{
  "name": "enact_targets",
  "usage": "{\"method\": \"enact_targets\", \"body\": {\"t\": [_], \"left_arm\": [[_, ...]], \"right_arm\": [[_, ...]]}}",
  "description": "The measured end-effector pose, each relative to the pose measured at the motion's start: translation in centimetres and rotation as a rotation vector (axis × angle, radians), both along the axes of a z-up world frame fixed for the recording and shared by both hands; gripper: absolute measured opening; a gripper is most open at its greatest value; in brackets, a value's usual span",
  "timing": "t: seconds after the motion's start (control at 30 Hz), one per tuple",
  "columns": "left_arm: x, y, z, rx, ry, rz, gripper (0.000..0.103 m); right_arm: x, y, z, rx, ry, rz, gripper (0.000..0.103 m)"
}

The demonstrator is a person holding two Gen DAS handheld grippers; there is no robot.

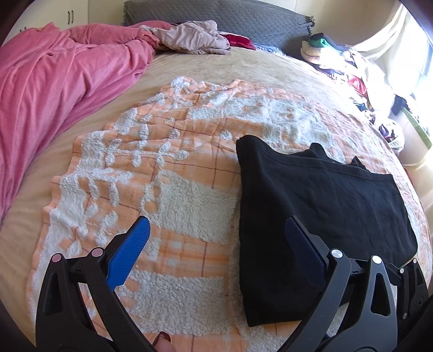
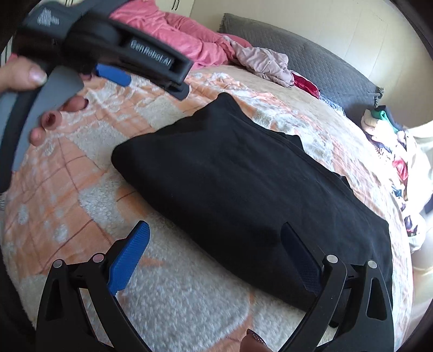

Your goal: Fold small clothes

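A black garment lies folded into a flat, roughly rectangular shape on an orange-and-white fleece blanket, right of centre. My left gripper hovers open above the blanket; its right finger hangs over the garment's left part and nothing is between the pads. In the right wrist view the same black garment fills the middle. My right gripper is open over its near edge, holding nothing. The left gripper shows blurred at the upper left, held by a hand.
The fleece blanket covers a beige bed. A pink duvet is bunched at the left. A pale crumpled garment and a grey pillow lie at the head. A pile of mixed clothes sits at the right edge.
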State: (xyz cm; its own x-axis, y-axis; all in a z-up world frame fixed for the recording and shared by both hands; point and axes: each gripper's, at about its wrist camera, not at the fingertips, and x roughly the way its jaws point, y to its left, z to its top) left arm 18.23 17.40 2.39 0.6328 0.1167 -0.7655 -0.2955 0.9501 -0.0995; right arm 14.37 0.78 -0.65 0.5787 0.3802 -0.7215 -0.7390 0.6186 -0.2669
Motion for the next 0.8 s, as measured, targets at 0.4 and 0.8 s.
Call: {"method": "enact_targets", "body": {"t": [0.4, 0.8], "left_arm": [[1.3, 1.1, -0.5, -0.017, 0.015, 0.021, 0.093], [4.7, 0.2, -1.3, -0.004, 0.028, -0.01, 0.093]], "right_arm": [[2.6, 4.3, -1.7, -0.062, -0.068, -0.02, 0.098], [3.9, 3.8, -1.0, -0.017, -0.13, -0.029, 0.075]]}}
